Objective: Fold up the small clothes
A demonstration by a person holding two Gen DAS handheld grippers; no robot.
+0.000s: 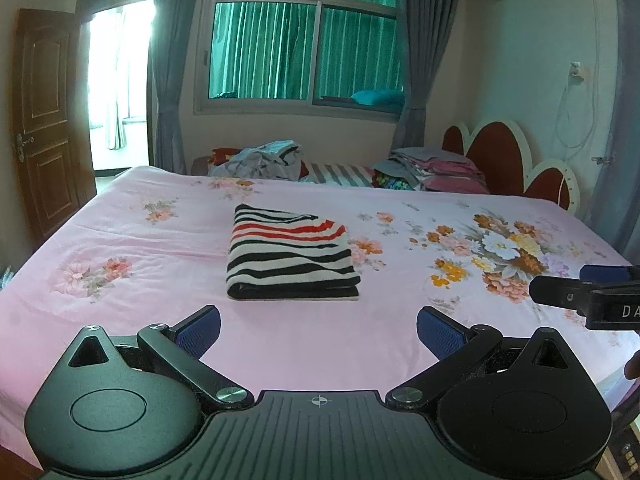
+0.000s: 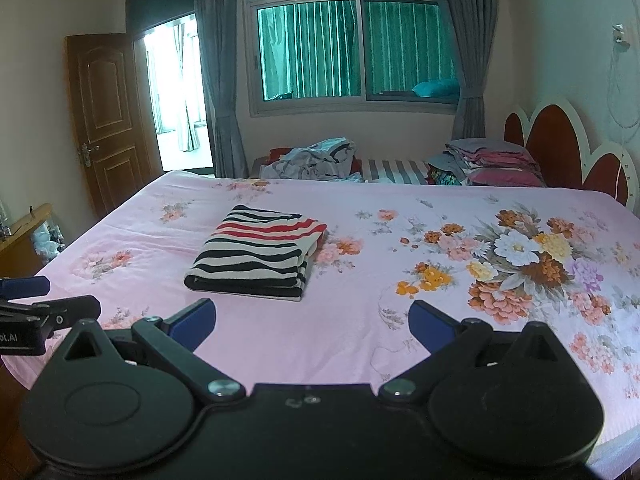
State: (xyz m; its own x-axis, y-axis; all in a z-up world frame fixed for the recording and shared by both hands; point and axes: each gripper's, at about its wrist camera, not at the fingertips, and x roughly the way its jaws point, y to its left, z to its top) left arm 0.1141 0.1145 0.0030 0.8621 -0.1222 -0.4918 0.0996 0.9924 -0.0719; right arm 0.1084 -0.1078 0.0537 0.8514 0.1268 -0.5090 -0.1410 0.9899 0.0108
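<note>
We see the striped garment (image 1: pixel 292 256) already folded into a neat, thick rectangle, lying flat near the middle of the bed (image 1: pixel 120 320) on the pink floral sheet, with its folded edge toward us and nothing touching it. Our left claw (image 1: pixel 318 334) hangs just short of it with both blue pads spread wide and nothing between them; our right claw (image 2: pixel 312 326) is likewise spread apart and empty, with the garment ahead and to its left. Each claw shows at the edge of the other's view, so the two sit side by side, clear of the cloth. We judge this item done: edges look squared, no loose sleeve sticking out as far as we can tell. What is left looks like the crumpled pile of clothes (image 1: pixel 260 160) at the far side of the bed, unfolded, well apart from both claws. A stack of folded items (image 1: pixel 432 170) sits near the headboard (image 1: pixel 496 160), to the right of that pile. We cannot tell how many pieces the crumpled pile holds.
</note>
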